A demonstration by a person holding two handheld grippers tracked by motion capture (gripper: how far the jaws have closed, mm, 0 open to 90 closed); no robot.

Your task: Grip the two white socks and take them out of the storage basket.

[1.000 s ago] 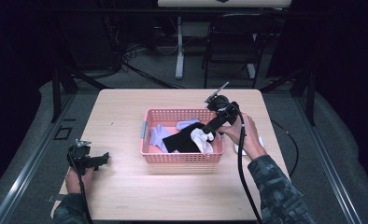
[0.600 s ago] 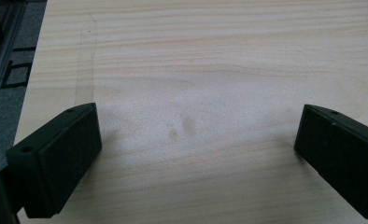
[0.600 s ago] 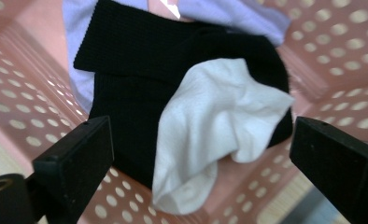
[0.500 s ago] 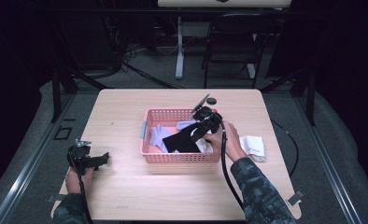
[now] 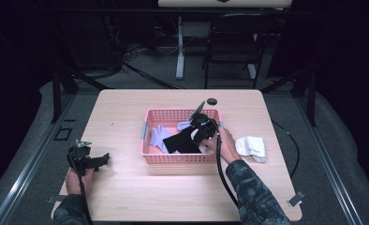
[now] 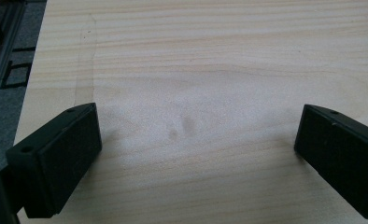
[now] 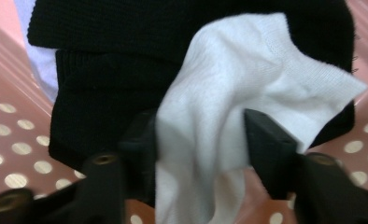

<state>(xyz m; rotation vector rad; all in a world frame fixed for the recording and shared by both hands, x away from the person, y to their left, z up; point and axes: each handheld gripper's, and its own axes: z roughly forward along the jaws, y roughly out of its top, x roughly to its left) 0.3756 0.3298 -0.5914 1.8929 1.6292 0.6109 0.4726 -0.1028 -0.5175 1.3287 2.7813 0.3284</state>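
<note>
Right gripper (image 5: 202,127) reaches down into the pink basket (image 5: 147,154); its jaws straddle a white sock (image 7: 219,126) lying on black cloth (image 7: 107,88), not yet clenched on it. Left gripper (image 6: 196,154) rests low over bare table (image 6: 210,56), jaws spread wide. Another white sock (image 5: 251,147) lies right of the basket.

Black garment (image 7: 126,70) cut off at top, partly behind white sock (image 7: 219,116)

The high view looks forward and down from above the near side, taking in the whole surface (image 5: 126,197); the left gripper view sits close over bare wood; the right gripper view peers closely into the pink basket (image 5: 181,158), shared with the high view.
</note>
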